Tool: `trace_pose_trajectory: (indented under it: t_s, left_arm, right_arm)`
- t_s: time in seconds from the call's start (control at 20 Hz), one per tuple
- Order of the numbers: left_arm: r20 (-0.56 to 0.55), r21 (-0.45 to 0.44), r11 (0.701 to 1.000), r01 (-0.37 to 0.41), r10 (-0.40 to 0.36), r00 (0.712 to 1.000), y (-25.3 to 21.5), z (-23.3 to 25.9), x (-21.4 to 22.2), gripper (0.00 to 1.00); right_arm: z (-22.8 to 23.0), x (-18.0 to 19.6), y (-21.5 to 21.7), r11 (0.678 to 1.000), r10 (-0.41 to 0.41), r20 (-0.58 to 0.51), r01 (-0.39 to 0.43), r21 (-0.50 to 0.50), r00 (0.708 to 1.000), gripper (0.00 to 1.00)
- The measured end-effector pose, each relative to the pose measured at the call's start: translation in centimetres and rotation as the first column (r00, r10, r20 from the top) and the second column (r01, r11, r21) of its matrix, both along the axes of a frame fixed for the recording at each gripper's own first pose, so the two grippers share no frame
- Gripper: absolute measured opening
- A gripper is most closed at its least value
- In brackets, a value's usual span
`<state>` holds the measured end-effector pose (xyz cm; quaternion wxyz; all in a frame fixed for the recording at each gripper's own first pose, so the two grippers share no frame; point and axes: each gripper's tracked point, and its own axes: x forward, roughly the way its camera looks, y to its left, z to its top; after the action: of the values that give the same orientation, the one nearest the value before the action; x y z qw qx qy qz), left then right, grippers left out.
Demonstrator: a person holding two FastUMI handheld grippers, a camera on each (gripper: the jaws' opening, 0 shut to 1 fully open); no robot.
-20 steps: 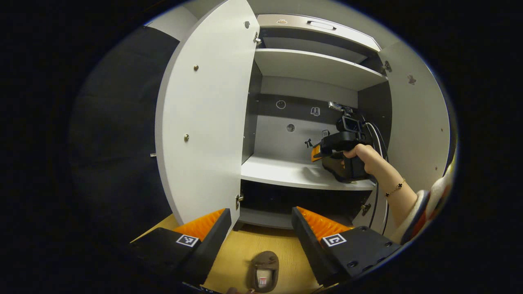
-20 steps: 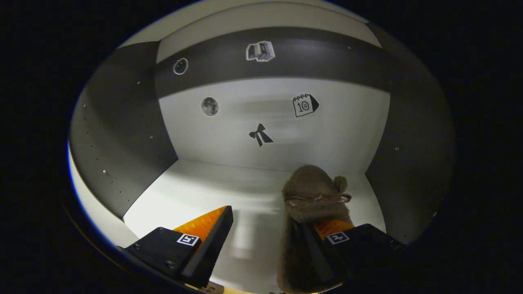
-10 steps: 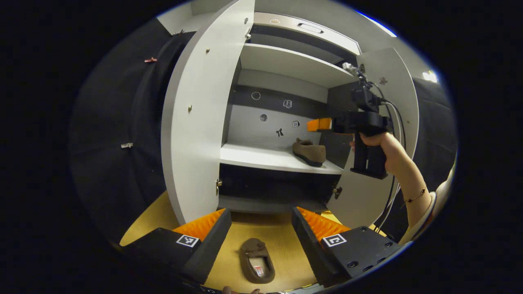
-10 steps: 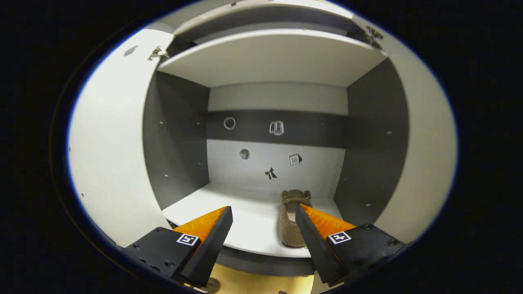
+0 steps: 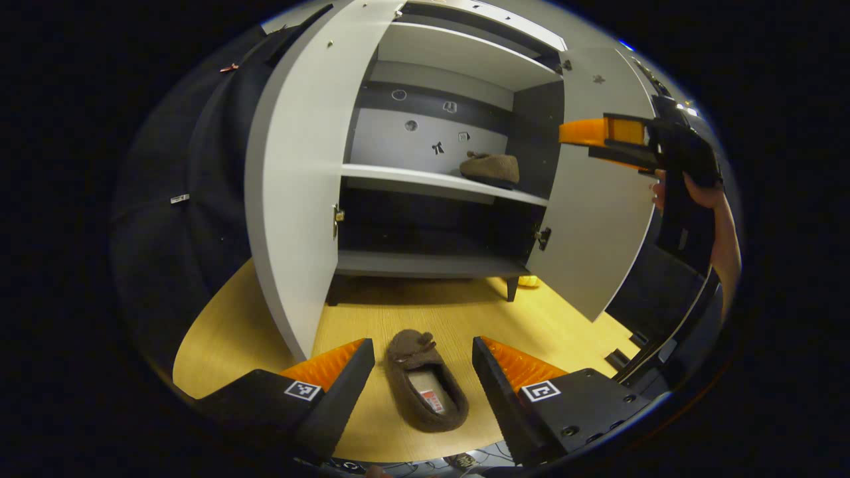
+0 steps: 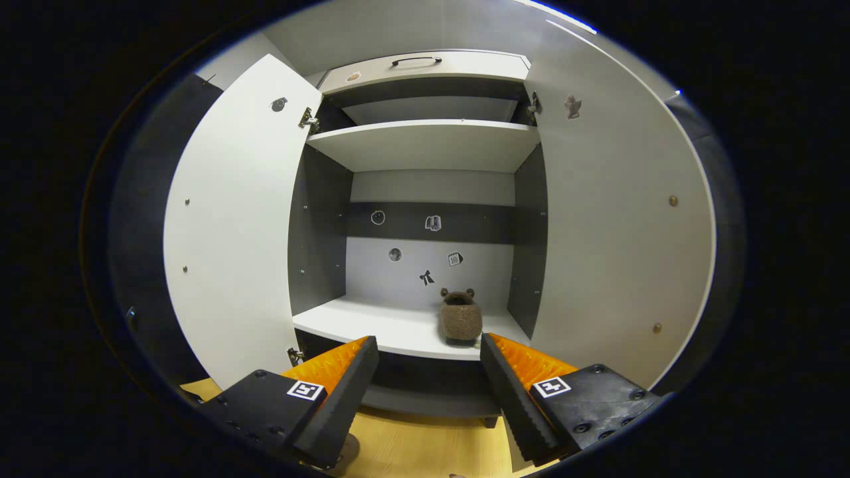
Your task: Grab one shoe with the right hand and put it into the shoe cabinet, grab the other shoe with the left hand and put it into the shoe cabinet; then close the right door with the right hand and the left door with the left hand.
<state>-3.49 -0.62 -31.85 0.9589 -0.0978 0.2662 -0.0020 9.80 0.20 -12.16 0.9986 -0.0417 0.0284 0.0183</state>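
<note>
We have one shoe (image 6: 459,318) already on the middle shelf (image 6: 372,325) of the shoe cabinet (image 6: 425,143), ahead of our right gripper (image 6: 428,382) and just above its right-hand finger in that gripper's own view. That gripper's fingers stand wide apart and hold nothing; in the left gripper view it (image 5: 601,136) hangs high off to the right, in front of the open right door (image 5: 597,199), in a hand (image 5: 704,199).

The other shoe (image 5: 425,378) lies on the wooden floor (image 5: 226,332), directly between the fingers of our left gripper (image 5: 423,385), toe pointing away toward the cabinet. The left gripper is also wide open and empty, hovering over the shoe.

We judge the next step is the left-hand pickup. The risks from here:
- The shoe looks soft and fuzzy, so a pinch on the upper alone may let it sag or slip out.
- The left door (image 5: 292,186) stands open just ahead of our left-hand finger; lifting carelessly could knock it.
- Setting the second shoe too near the first could push it along the shelf.
</note>
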Motion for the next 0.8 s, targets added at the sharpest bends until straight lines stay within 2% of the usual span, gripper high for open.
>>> trace_pose_trajectory:
  t_s: [0.2,0.35,0.6,0.65,0.7,0.8]
  left_arm:
    - [-0.031,0.018,1.000,0.005,-0.005,1.000,-0.7,-5.9,1.3,0.94]
    - [-0.043,0.012,1.000,-0.011,0.011,0.999,-0.4,-9.9,2.8,0.90]
    - [-0.083,-0.012,0.996,-0.086,0.085,0.993,1.5,-14.3,3.9,0.86]
    - [-0.090,-0.010,0.995,-0.104,0.103,0.991,2.0,-14.7,4.1,0.76]
    - [-0.097,-0.014,0.994,-0.110,0.108,0.989,2.3,-15.3,4.4,0.72]
    - [-0.107,-0.030,0.993,-0.118,0.114,0.988,2.6,-16.1,5.1,0.71]
  right_arm:
    - [-4.0,-2.1,-0.9,0.999,-0.021,-0.028,0.020,-0.028,0.999,0.98]
    - [-7.1,-2.6,-2.2,0.999,-0.034,-0.074,0.033,-0.021,0.997,0.98]
    - [-9.5,-2.1,-4.4,0.998,-0.061,-0.105,0.062,0.011,0.993,0.98]
    - [-9.9,-1.9,-4.6,0.998,-0.060,-0.112,0.062,0.015,0.992,0.98]
    - [-10.2,-1.7,-4.6,0.998,-0.056,-0.117,0.058,0.018,0.992,0.98]
    - [-10.6,-1.2,-4.8,0.999,-0.049,-0.125,0.051,0.008,0.991,0.98]
